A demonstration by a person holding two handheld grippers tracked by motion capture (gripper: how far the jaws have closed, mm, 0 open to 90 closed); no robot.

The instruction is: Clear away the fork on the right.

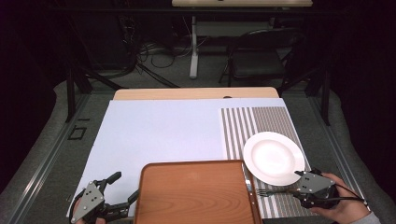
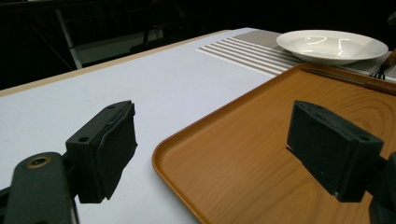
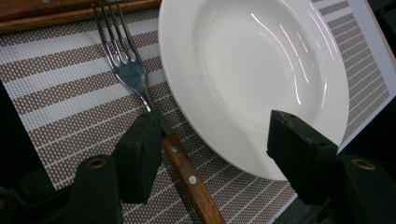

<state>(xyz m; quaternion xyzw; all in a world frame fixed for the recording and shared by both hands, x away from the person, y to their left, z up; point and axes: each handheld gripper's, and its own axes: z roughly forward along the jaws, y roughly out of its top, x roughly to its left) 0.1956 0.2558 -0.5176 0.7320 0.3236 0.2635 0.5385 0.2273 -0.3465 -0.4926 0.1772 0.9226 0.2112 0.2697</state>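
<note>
Right gripper view, fork (image 3: 140,84) between parted pads (image 3: 140,158) (beside plate (image 3: 261,70))

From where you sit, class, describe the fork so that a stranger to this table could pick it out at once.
Find the striped placemat at the table's right side, with the white plate on it. The fork lies on the mat against the plate's near edge, beside the wooden tray, by the right gripper. It is the only cutlery: steel tines, riveted wooden handle.

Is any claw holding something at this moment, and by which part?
Nothing is held. The right claw stands open around the fork handle and the plate rim. The left claw is open over the tray edge.
</note>
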